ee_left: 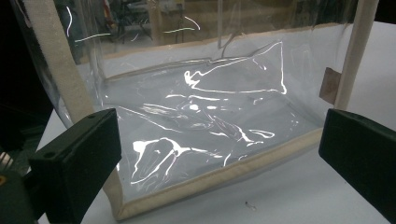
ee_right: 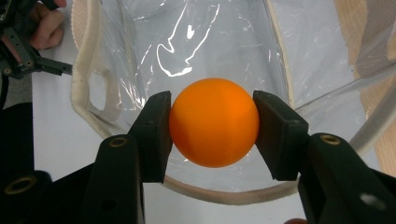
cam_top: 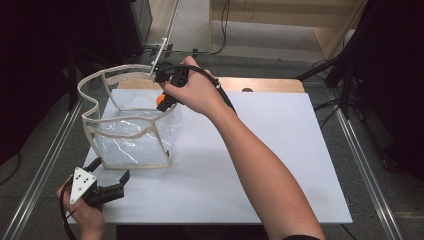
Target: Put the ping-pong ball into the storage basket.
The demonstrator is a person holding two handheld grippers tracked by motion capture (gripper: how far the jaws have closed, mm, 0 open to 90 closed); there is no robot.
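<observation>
Orange ball (ee_right: 214, 122) clamped between right gripper's (ee_right: 212, 130) fingers (ee_right: 154, 135).

- The round, smooth orange ball (ee_right: 214, 122) is a plain, even orange with no markings.
- The clear plastic bag with cream fabric trim (cam_top: 131, 136) is see-through, with white glare streaks; its edging and handles are pale cream.
- The right gripper (ee_right: 212, 126) has matte black jaws with brass-coloured rivets.
- The left gripper (cam_top: 111, 190) is black, topped by a light grey three-cornered plate with dark dots.
- The flat white tabletop (cam_top: 280, 150) is plain white; a strip of light wood shows at its far edge.
</observation>
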